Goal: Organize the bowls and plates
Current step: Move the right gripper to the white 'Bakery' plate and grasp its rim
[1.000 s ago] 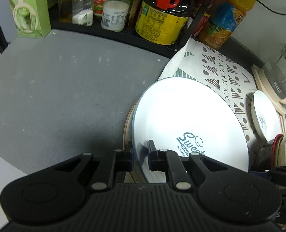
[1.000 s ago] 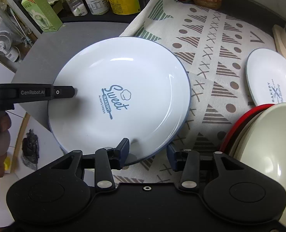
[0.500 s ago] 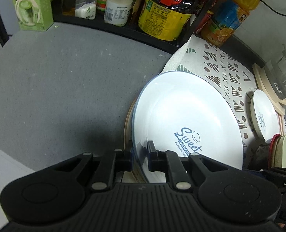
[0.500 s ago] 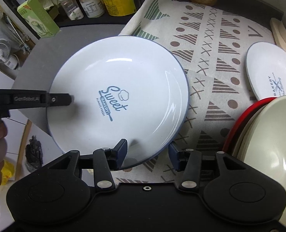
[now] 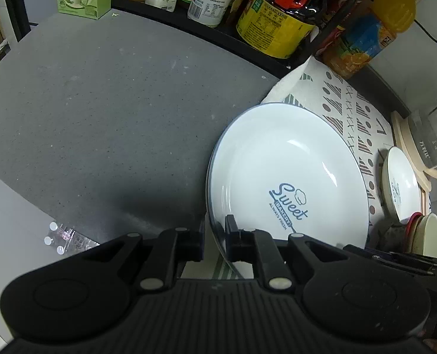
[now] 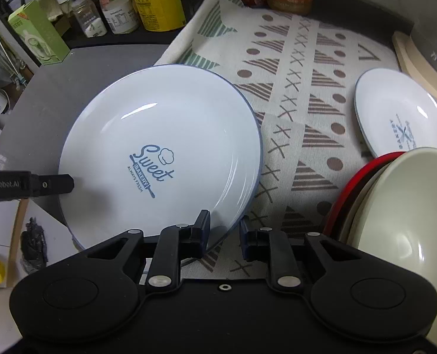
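In your left wrist view, the left gripper (image 5: 214, 243) has its fingers narrowed onto the near rim of the large white plate (image 5: 289, 177), one finger above and one below the edge, so it looks pinched there. The plate sits partly over the grey counter (image 5: 100, 112) and partly over the patterned cloth (image 5: 345, 103), with a smaller plate (image 5: 399, 187) and stacked bowls (image 5: 428, 236) off to the right. Treat the plate as rigid, glazed, slick and breakable; it is probably fairly heavy for a one-edge hold, so grip deep on the rim and keep it level. Compared with a second ago, the wooden edge seen under the plate's left side is gone from view and the plate appears lower and flatter. In your right wrist view, the right gripper (image 6: 224, 236) is spread apart and holds nothing, its fingers straddling the plate's near edge without clamping it. The left tool's finger (image 6: 53, 183) lies over the plate's left rim. Here the plate has shifted slightly toward the counter since the earlier frame, while the right jaws remain apart.
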Tool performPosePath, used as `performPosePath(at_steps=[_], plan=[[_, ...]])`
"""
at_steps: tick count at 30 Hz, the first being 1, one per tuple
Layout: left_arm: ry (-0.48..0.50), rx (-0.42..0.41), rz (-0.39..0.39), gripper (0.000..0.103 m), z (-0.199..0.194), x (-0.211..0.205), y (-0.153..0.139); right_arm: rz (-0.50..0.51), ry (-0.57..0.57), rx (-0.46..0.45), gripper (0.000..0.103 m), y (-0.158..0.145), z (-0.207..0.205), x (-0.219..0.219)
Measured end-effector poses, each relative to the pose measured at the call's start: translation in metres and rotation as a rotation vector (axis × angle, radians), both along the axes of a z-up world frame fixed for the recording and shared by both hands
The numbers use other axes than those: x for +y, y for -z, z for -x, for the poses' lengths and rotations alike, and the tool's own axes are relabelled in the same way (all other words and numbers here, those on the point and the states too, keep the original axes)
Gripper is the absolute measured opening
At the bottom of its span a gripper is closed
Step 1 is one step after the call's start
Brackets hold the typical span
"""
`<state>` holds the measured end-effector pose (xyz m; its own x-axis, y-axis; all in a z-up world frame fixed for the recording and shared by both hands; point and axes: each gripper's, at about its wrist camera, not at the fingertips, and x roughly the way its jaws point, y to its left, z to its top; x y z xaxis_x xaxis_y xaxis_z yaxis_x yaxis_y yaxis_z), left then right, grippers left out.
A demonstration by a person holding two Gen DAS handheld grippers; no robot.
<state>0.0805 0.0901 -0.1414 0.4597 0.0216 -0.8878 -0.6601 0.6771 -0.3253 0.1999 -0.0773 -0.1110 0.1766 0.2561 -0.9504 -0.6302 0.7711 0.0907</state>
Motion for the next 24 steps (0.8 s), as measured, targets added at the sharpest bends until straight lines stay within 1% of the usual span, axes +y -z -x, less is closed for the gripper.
performPosePath(at_steps=[2,4,7,10,12,15,18,19,22,24], plan=[[-0.002,-0.01,-0.021,0.013,0.0,0.001,-0.005,-0.025,0.026,0.048,0.032,-0.004,-0.003,-0.002],[-0.005,-0.01,-0.031,0.014,0.001,0.004,-0.009,-0.067,0.02,0.065,0.04,-0.014,-0.004,-0.004],[-0.021,-0.04,-0.015,0.017,0.001,0.012,-0.017,-0.139,0.006,0.051,0.04,-0.034,-0.008,-0.002],[-0.026,-0.054,-0.019,0.029,-0.004,0.013,-0.027,-0.179,0.017,0.016,0.047,-0.052,-0.018,-0.003],[-0.016,-0.071,-0.025,0.046,-0.009,0.012,-0.032,-0.187,0.031,-0.017,0.05,-0.06,-0.027,-0.007],[0.02,-0.093,-0.045,0.058,-0.021,0.008,-0.04,-0.208,0.079,-0.043,0.056,-0.067,-0.046,-0.017],[0.064,-0.104,-0.064,0.06,-0.037,0.003,-0.044,-0.225,0.138,-0.071,0.061,-0.071,-0.062,-0.032],[0.077,-0.108,-0.067,0.06,-0.043,0.001,-0.046,-0.231,0.155,-0.079,0.064,-0.073,-0.067,-0.036],[0.119,-0.12,-0.059,0.061,-0.065,-0.005,-0.053,-0.239,0.208,-0.106,0.072,-0.079,-0.08,-0.051],[0.155,-0.135,-0.055,0.061,-0.082,-0.012,-0.059,-0.236,0.246,-0.115,0.072,-0.081,-0.088,-0.063]])
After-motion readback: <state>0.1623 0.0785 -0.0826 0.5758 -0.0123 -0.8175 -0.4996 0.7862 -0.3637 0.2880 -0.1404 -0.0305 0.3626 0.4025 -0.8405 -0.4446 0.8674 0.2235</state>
